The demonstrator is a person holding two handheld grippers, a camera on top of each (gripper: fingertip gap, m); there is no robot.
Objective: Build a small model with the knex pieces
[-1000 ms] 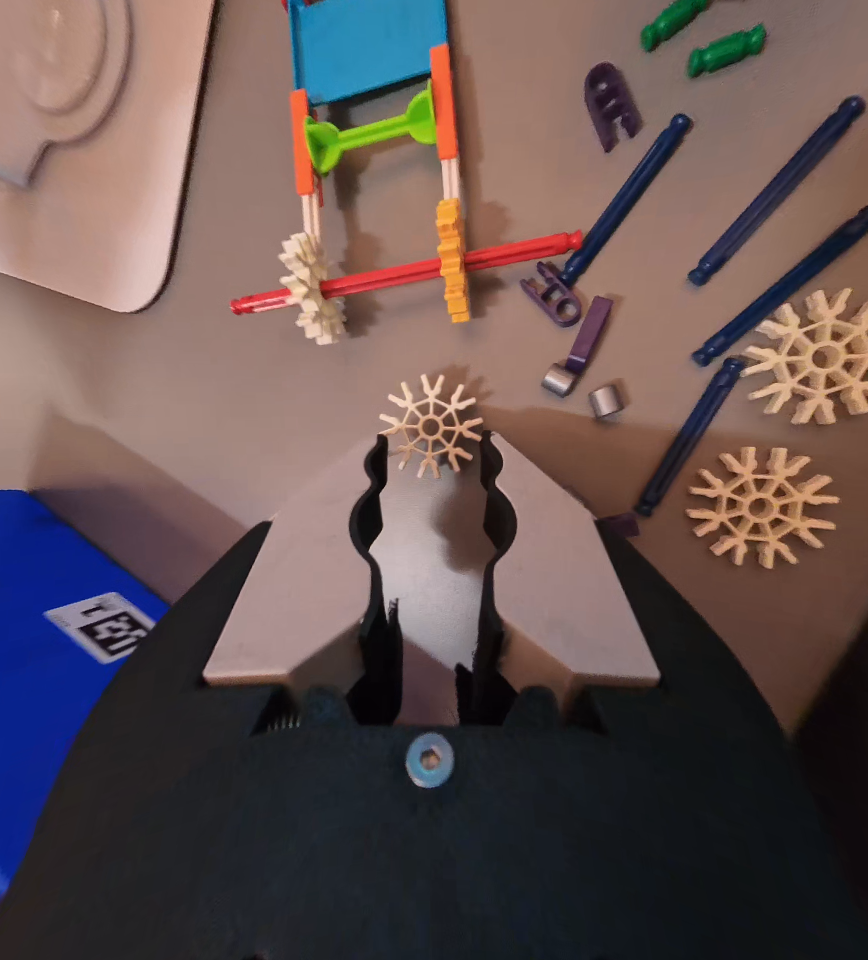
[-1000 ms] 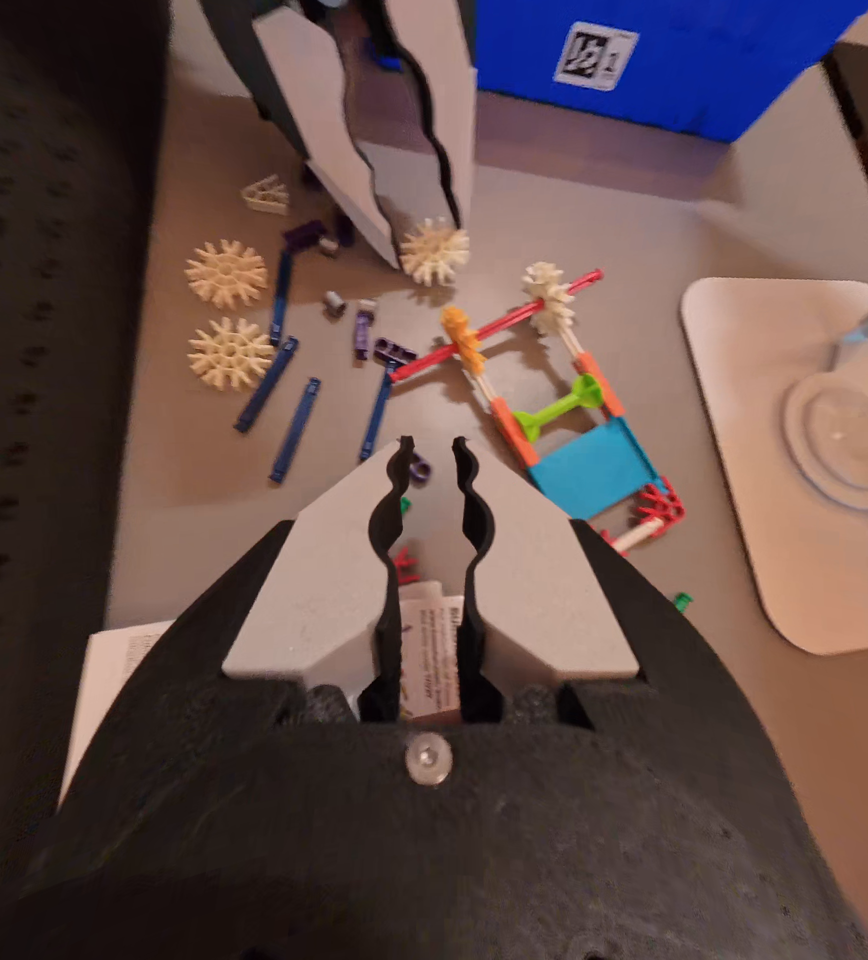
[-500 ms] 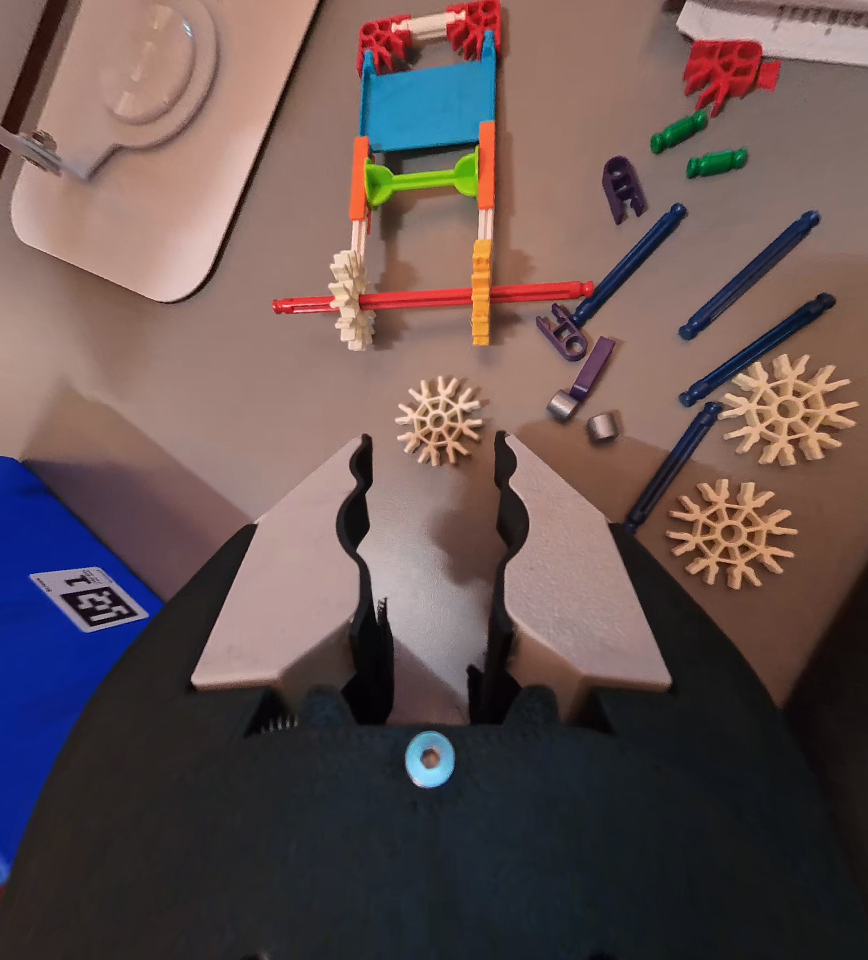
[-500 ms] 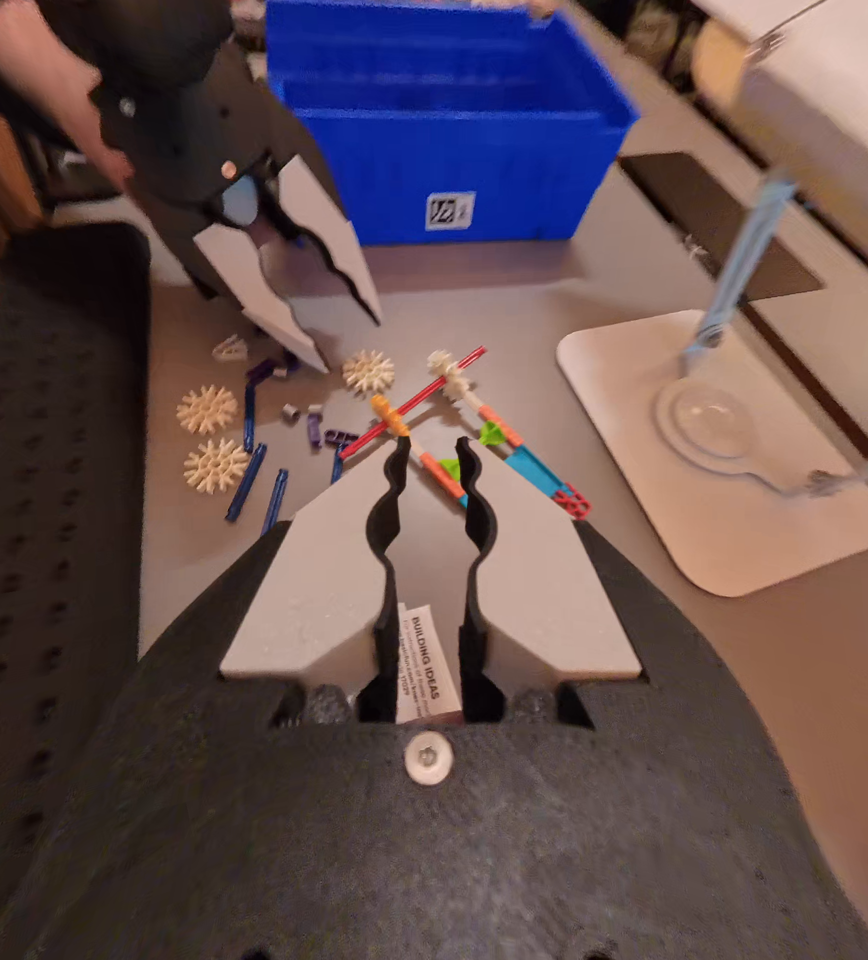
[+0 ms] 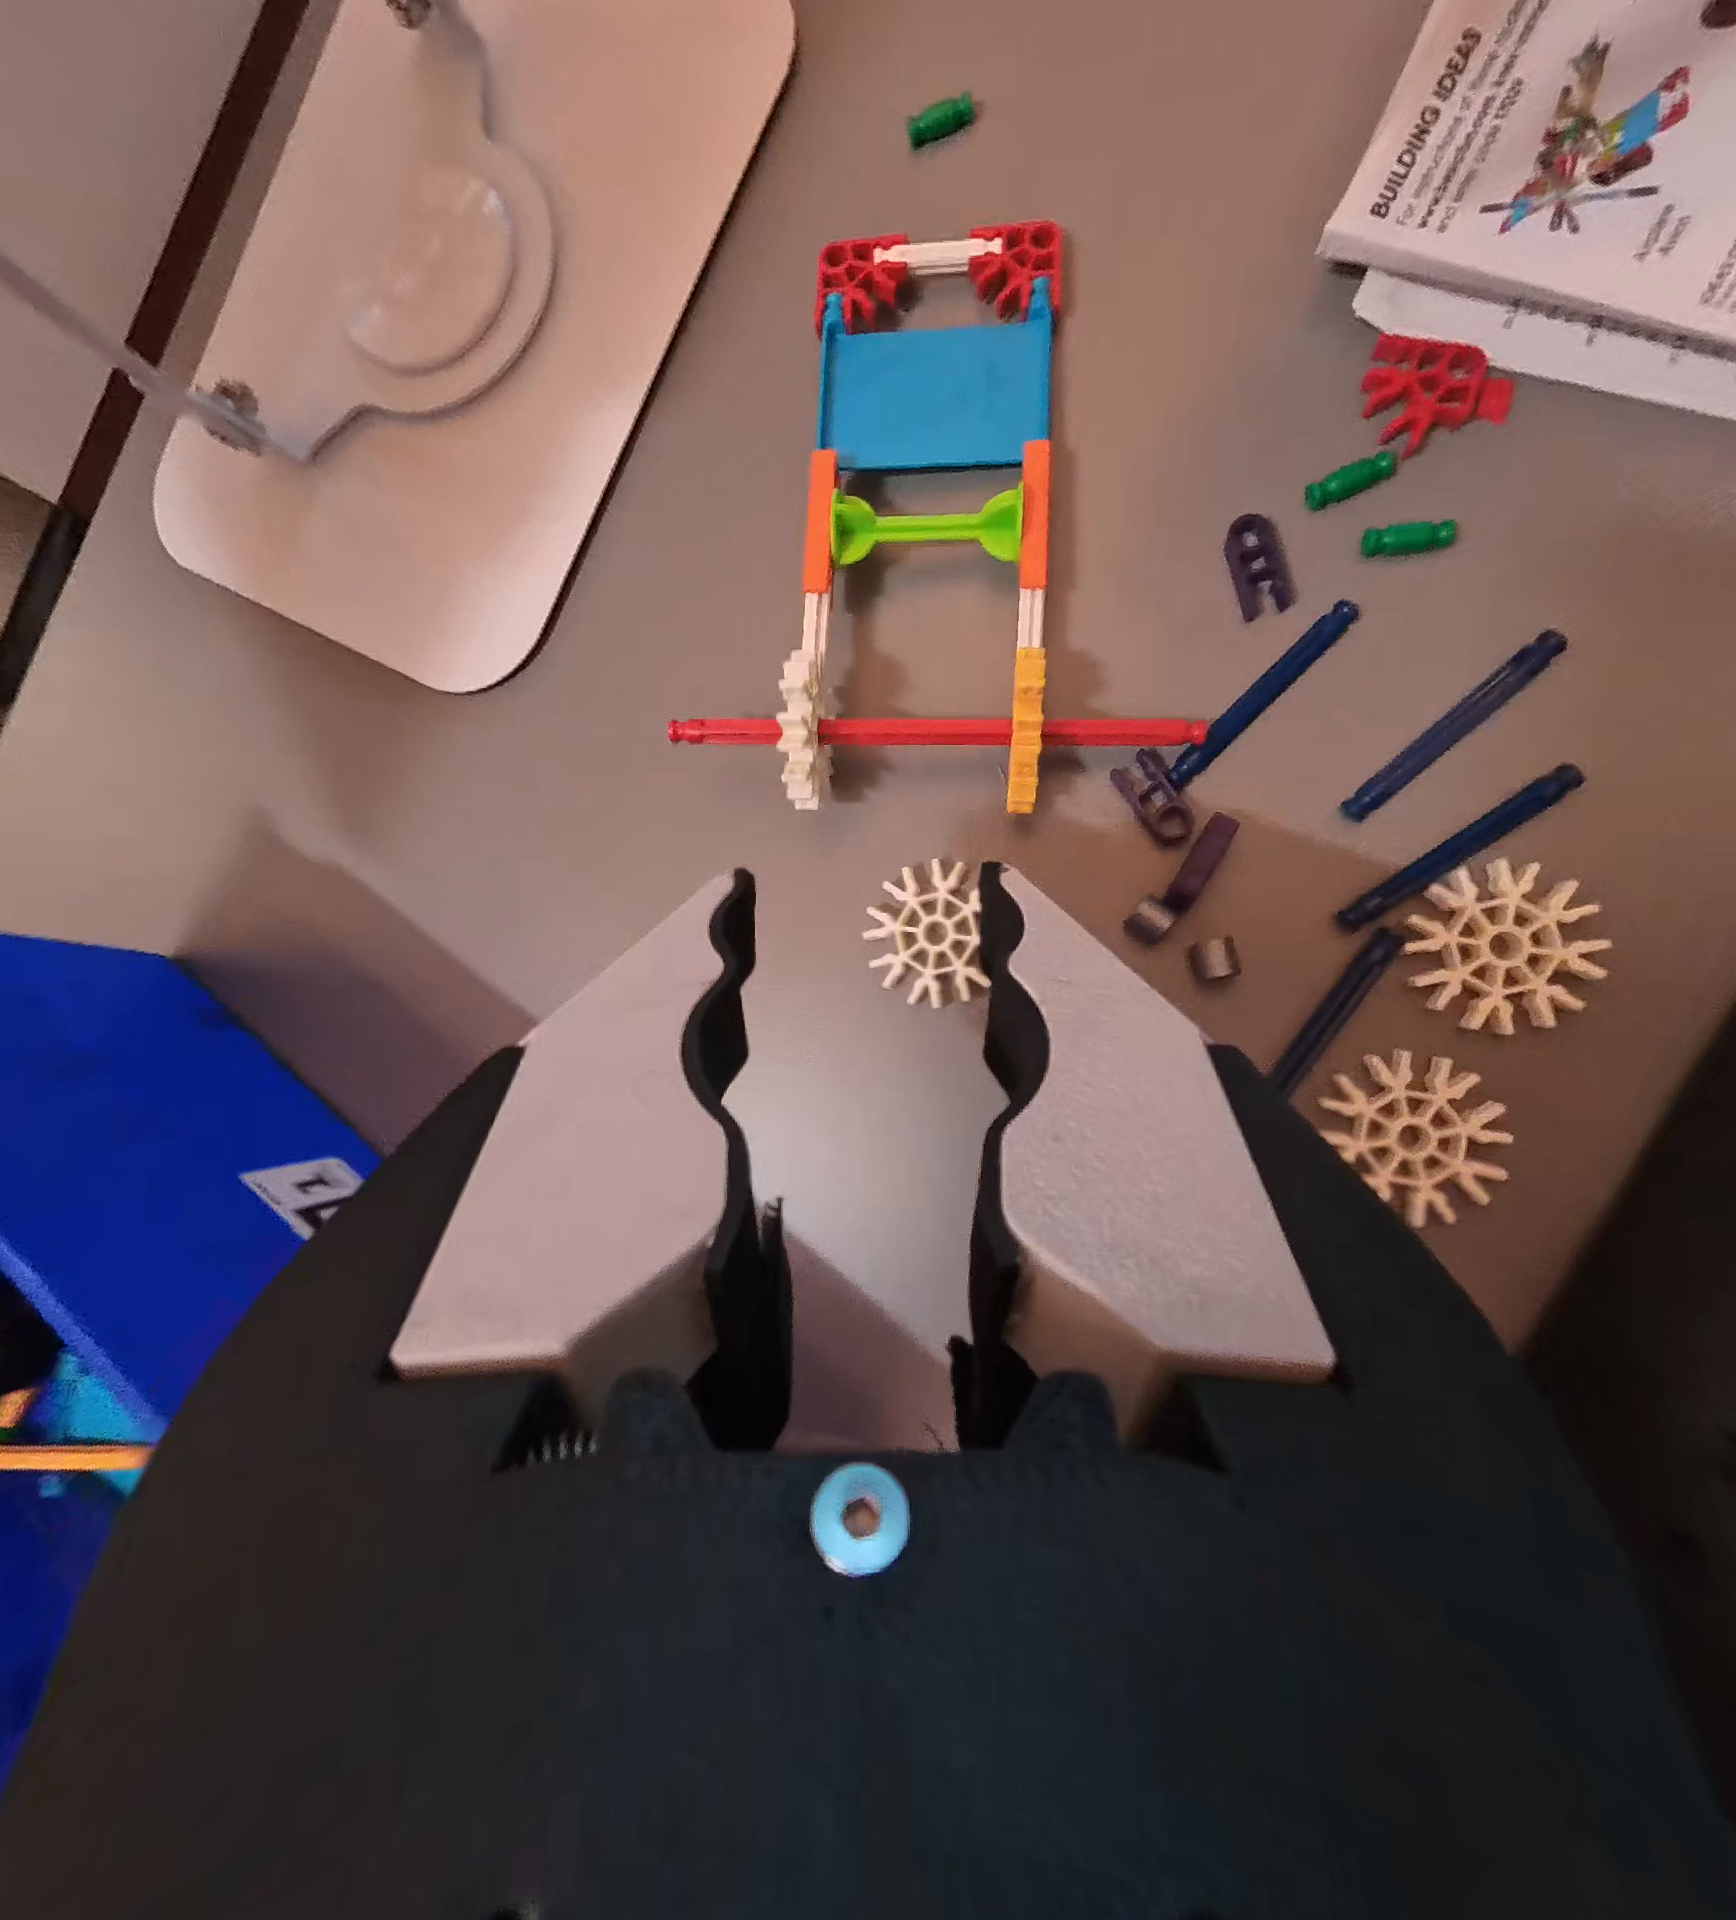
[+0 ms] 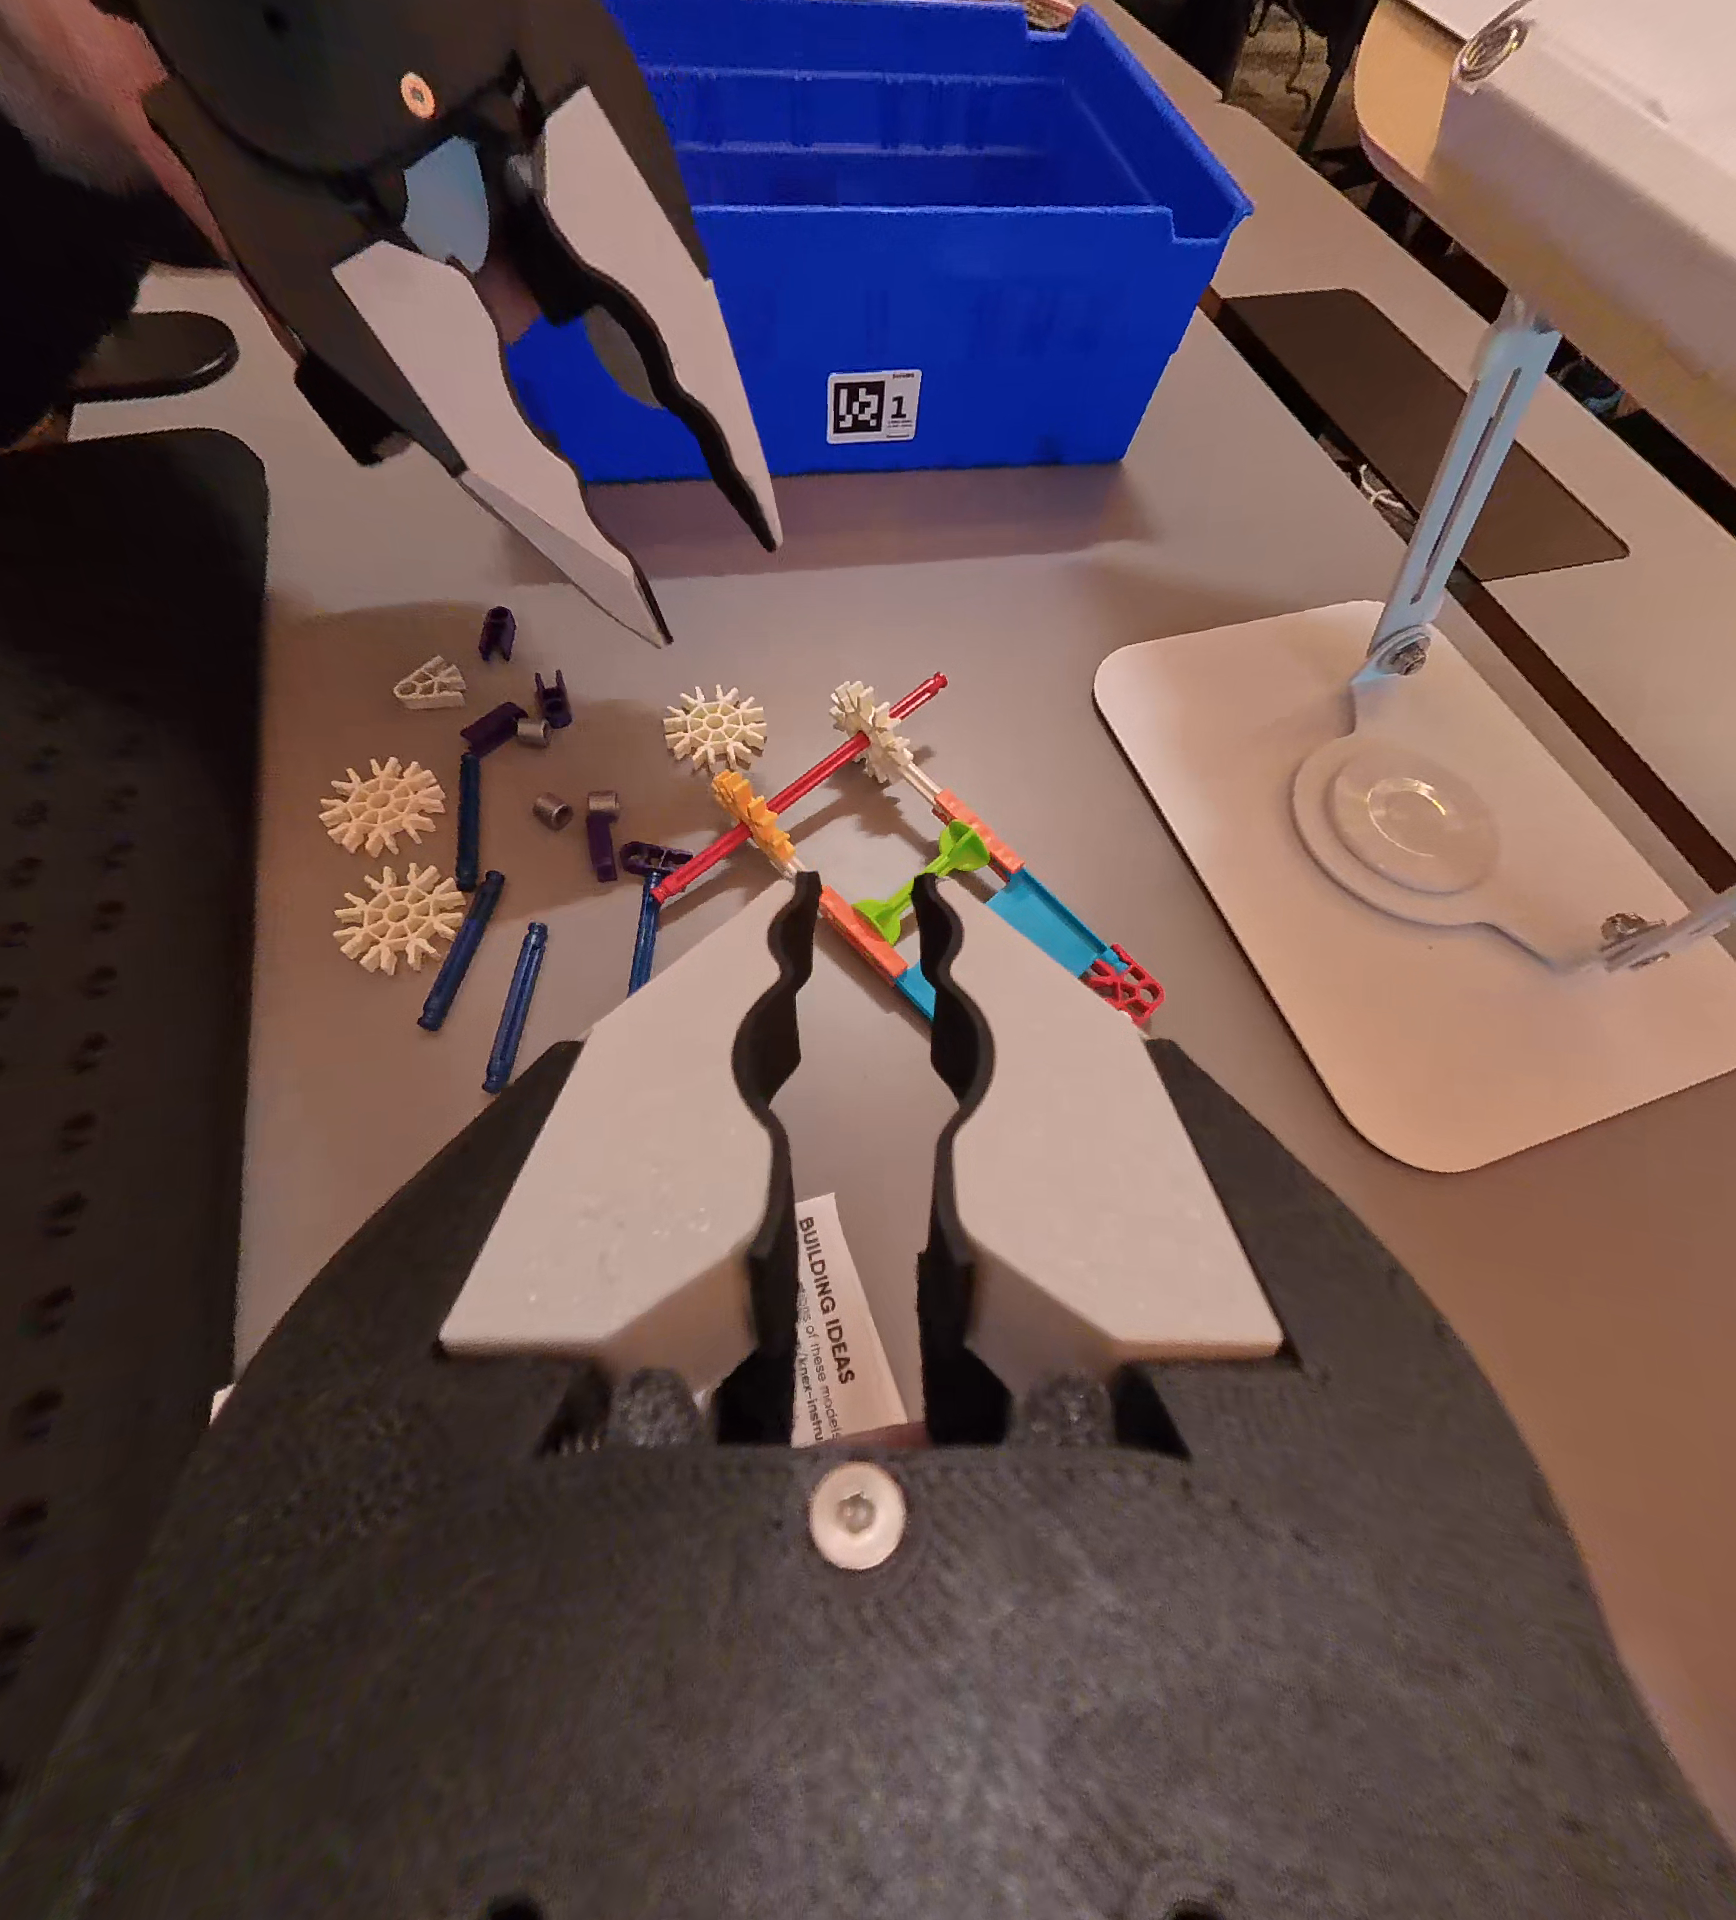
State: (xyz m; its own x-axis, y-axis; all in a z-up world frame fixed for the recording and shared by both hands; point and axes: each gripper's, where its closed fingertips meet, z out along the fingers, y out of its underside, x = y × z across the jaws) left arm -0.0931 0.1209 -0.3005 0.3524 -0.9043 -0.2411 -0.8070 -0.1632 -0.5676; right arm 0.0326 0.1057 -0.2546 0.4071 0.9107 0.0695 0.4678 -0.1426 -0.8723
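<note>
My left gripper (image 5: pixel 864 878) is open and empty, raised over the grey table. A small cream snowflake connector (image 5: pixel 931 932) lies flat on the table just below its tips, beside the right finger. Beyond it lies a toy frame with a blue panel (image 5: pixel 931 395), a red axle rod (image 5: pixel 937 732), a cream gear and a yellow gear. My right gripper (image 6: pixel 866 883) is open with a narrow gap and holds nothing; it hovers above a printed booklet (image 6: pixel 838 1320). The frame (image 6: pixel 1040 914) lies just past its tips. The left gripper (image 6: pixel 716 587) also shows in the right wrist view, above the snowflake (image 6: pixel 715 727).
A blue bin (image 6: pixel 947 260) stands at the back. A white stand base (image 6: pixel 1466 935) sits to the right, a black perforated mat (image 6: pixel 64 935) to the left. Two larger cream snowflakes (image 5: pixel 1503 940), dark blue rods (image 5: pixel 1456 722), purple clips, green pegs (image 5: pixel 1409 538) and a red connector (image 5: pixel 1430 384) lie loose. Across from one pair of fingers to the other is roughly 15 cm. Measured from the fingertips, the snowflake (image 6: pixel 715 727) is 5 cm or so from the left gripper and 15 cm from the right. The left camera catches it too, in the left wrist view (image 5: pixel 946 917).
My left gripper opened wider and lifted back from the small cream snowflake, which stays on the table. My right gripper rose and tilted up, bringing the bin into view.
</note>
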